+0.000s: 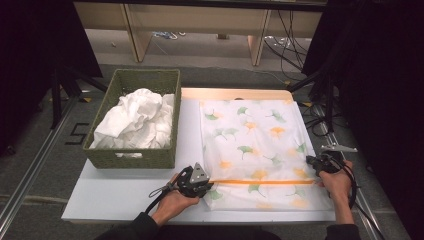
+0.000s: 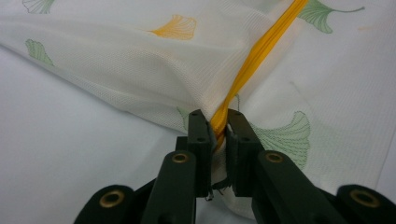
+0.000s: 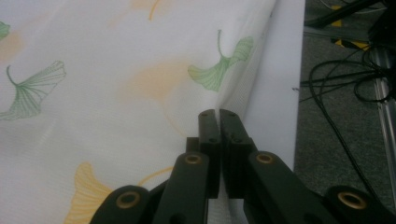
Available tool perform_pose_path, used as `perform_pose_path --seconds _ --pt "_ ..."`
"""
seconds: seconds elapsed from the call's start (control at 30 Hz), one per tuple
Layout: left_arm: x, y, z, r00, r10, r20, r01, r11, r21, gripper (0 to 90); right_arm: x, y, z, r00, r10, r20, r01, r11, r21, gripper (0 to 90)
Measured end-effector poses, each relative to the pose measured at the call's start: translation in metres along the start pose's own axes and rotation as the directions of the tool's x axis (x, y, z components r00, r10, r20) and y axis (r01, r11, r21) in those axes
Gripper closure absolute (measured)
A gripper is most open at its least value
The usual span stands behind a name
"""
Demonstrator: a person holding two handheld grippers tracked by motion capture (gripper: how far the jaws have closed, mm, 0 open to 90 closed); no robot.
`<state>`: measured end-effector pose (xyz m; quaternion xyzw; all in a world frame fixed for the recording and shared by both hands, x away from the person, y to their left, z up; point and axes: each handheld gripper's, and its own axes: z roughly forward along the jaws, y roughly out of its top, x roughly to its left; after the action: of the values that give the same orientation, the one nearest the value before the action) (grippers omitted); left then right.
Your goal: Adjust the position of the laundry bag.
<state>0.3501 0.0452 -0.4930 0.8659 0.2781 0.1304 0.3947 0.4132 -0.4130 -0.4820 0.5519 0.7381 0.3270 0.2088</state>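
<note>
Both grippers pinch a leaf-print mesh bag (image 1: pixel 252 150) near the tabletop's front edge

Left gripper (image 2: pixel 218 122) clamps the orange zipper (image 2: pixel 254 56) end; right gripper (image 3: pixel 218 119) is clenched on the bag's right edge.

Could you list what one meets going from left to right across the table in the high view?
Green basket of white cloth → left gripper → orange zipper of the leaf-print mesh bag → right gripper.
</note>
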Motion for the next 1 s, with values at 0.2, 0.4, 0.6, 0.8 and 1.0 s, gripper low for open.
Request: perform_pose_path --seconds 0.2,0.4,0.6,0.8,1.0 --pt "0.007 -0.001 -0.009 0.9999 0.004 -0.014 -0.004 1.0000 -0.002 82.3 0.013 0.008 0.006 0.9978 -0.064 -0.014 0.064 0.9977 -0.024 89.7" --pt "0.019 -0.010 -0.023 0.9991 0.008 -0.042 -0.007 0.9996 0.027 82.2 0.034 0.018 0.011 0.9914 -0.107 -0.076 0.104 0.9937 -0.041 89.8" --pt "0.032 -0.021 -0.038 0.9980 -0.021 -0.060 0.023 0.9991 0.037 82.1 0.049 0.021 0.013 0.9877 -0.133 -0.083 0.131 0.9911 -0.024 89.8" --pt "0.039 -0.029 -0.050 0.9967 -0.036 -0.073 0.040 0.9978 0.054 82.0 0.066 0.022 0.018 0.9752 -0.193 -0.109 0.191 0.9813 -0.024 89.8" --pt "0.042 -0.034 -0.053 0.9952 -0.034 -0.091 0.041 0.9962 0.077 81.8 0.070 0.019 0.015 0.9724 -0.201 -0.118 0.202 0.9794 -0.007 89.7"
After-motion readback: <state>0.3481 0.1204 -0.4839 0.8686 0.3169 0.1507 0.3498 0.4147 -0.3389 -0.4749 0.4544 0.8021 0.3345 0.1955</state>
